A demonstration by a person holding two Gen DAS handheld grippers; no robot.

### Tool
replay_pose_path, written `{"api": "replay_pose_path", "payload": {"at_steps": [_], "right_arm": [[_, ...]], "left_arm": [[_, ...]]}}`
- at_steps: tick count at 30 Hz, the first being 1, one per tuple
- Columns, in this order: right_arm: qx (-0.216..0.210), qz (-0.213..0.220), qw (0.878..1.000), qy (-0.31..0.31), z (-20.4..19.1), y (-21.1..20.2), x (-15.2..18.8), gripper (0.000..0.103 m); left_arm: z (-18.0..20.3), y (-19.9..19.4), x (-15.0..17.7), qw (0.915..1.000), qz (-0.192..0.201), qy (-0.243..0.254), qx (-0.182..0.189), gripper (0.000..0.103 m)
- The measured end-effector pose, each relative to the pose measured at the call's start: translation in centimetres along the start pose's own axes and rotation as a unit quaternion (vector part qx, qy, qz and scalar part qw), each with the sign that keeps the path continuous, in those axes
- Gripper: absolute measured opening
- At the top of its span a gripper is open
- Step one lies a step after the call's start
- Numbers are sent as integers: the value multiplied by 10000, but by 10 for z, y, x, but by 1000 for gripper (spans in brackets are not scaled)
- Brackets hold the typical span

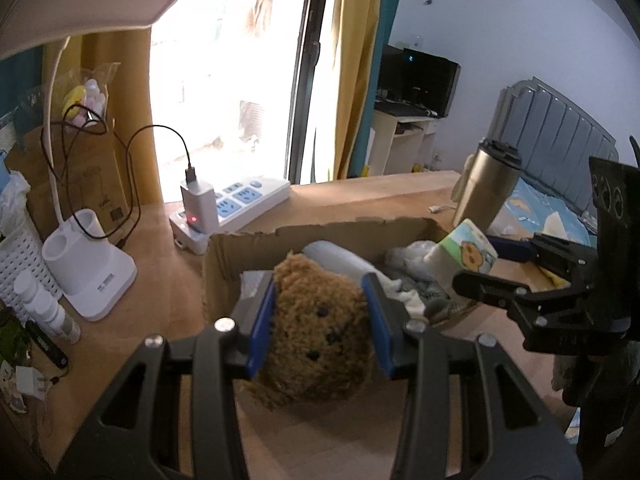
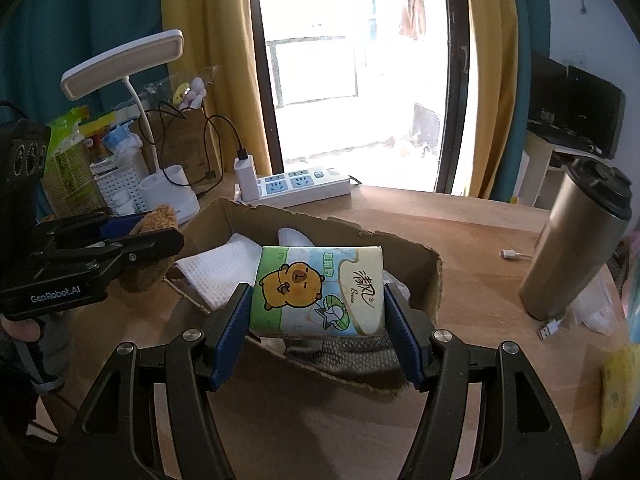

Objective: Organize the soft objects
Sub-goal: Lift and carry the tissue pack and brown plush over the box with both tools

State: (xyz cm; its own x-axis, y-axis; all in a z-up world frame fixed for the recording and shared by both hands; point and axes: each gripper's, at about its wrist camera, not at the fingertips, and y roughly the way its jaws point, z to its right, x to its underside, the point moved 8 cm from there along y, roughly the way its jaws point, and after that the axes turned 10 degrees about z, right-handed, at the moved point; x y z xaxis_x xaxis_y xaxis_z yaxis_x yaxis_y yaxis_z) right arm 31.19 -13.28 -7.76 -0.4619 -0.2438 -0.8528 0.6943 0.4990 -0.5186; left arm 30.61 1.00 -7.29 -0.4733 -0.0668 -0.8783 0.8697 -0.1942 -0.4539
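Soft toys and tissue packs are being held over a torn brown cardboard box [image 2: 434, 280] on a light wooden table [image 2: 472, 236]. A fuzzy brown teddy bear [image 1: 320, 328] is squeezed between the blue pads of the left gripper [image 1: 320, 320], just above the near edge of the box. A soft pack of tissues with a cartoon orange animal [image 2: 318, 294] is pinched by the right gripper [image 2: 318, 320], also above the box.

Inside the box, a white waffle cloth [image 2: 220, 272] and a grey knitted piece [image 2: 344, 354] are seen from the right wrist view. A pale rolled item [image 1: 340, 258] is seen best from the left wrist view.

Further back on the table, a white desk lamp with a cup-shaped base [image 1: 86, 268] is set to the left, and a white power strip with blue sockets [image 2: 304, 186] is laid behind the box, with a white charger [image 2: 246, 178] plugged in. A tall shiny metal travel cup with a black lid [image 2: 576, 240] is stood to the right.

Behind it all, yellow curtains [image 2: 216, 60] and a bright glass door [image 2: 352, 60] are seen. A grey padded bed headboard [image 1: 560, 124] is shown only in the left wrist view.
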Motion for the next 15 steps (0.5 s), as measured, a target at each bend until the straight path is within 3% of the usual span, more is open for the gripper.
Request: {"api": "replay_pose_path", "payload": {"at_steps": [15], "right_arm": [[-177,-92,9998,26,-6,45,-11,68]], "left_arm": [[-23,38,-4,9997,-40,-246,-68,44]]}}
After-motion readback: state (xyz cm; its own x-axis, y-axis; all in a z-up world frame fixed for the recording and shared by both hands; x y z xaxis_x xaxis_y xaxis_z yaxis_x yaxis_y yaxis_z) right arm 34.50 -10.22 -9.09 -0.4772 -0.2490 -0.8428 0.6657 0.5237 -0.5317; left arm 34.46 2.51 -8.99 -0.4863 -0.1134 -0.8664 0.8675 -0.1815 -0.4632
